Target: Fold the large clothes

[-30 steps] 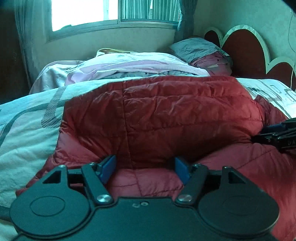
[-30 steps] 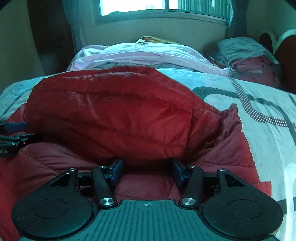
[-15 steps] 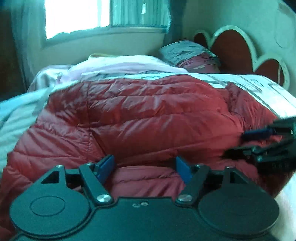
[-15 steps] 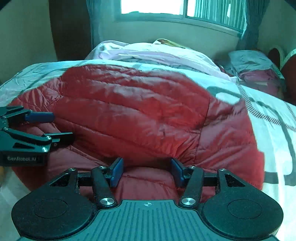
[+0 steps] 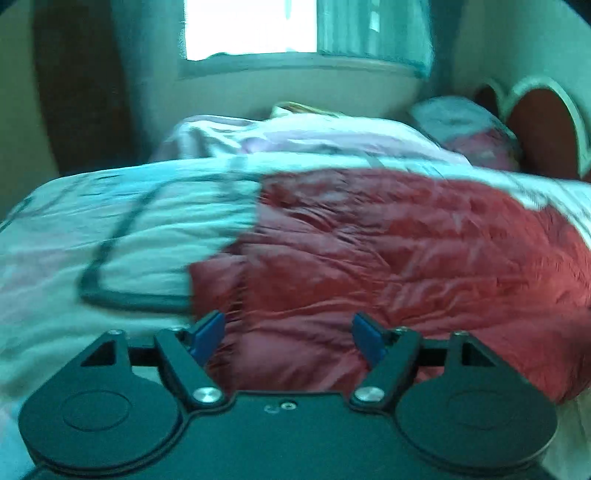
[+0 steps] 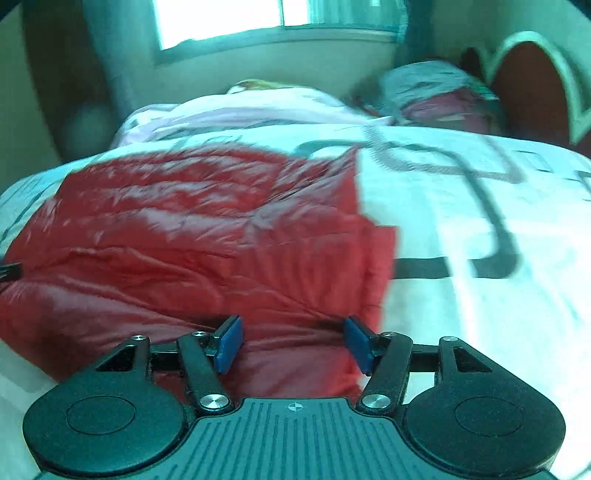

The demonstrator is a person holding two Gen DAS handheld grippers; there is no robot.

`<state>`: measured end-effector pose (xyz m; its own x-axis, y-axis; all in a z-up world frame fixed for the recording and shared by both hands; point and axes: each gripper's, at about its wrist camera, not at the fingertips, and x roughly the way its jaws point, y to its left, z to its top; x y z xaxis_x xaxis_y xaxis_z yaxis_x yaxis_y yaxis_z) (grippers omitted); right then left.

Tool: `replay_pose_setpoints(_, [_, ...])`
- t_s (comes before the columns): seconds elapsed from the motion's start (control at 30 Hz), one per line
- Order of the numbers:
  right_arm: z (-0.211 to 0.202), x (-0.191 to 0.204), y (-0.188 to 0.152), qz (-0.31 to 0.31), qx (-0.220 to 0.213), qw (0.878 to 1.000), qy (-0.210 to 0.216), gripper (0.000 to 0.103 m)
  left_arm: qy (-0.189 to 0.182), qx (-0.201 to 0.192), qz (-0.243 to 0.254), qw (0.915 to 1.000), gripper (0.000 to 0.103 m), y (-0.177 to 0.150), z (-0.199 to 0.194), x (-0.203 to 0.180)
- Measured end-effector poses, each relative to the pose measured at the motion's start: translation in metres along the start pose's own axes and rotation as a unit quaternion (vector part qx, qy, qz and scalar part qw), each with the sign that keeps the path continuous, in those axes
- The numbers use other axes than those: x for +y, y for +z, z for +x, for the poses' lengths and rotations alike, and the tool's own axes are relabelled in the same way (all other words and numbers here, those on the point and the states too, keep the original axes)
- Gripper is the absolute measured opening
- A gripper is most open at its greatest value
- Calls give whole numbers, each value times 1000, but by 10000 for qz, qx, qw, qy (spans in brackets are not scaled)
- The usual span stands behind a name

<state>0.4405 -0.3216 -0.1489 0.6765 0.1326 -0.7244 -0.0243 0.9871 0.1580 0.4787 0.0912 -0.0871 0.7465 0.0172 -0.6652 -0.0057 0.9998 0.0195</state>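
A red quilted puffer jacket (image 5: 388, 251) lies in a folded bundle on the bed; it also shows in the right wrist view (image 6: 192, 236). My left gripper (image 5: 288, 334) is open, its blue pads wide apart over the jacket's near left edge, holding nothing. My right gripper (image 6: 291, 341) is open over the jacket's near right edge, also empty. A sliver of the left gripper shows at the left edge of the right wrist view (image 6: 9, 273). Both views are blurred by motion.
The bed has a white cover with dark line patterns (image 5: 110, 236), also seen in the right wrist view (image 6: 480, 229). A heap of pale pink bedding (image 5: 295, 136) and pillows (image 5: 469, 129) lie at the far side by a red headboard (image 5: 543, 136). A window (image 5: 251, 29) is behind.
Both grippers have pulled back and apart from the jacket, the left swinging left and the right swinging right. The jacket now lies flatter. Both stay open.
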Motion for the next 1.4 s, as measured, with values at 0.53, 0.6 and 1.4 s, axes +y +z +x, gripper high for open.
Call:
replay_pose_setpoints(0.53, [-31,-65,-79,4031,-223,9038,1416,83,-1468,300,-4126,8985,66,-73,-6,57])
replay_pose_setpoints(0.6, [-24,-66,-75,4108,-318,8989,1487,73,-1453,244,-4215,8948,66,-67,7,56])
replay_pose_setpoints(1.4, [-69,-44,-56,2857,-104,9480,1396,15,-1202,258,-2794,9523,17,-47,-51,32])
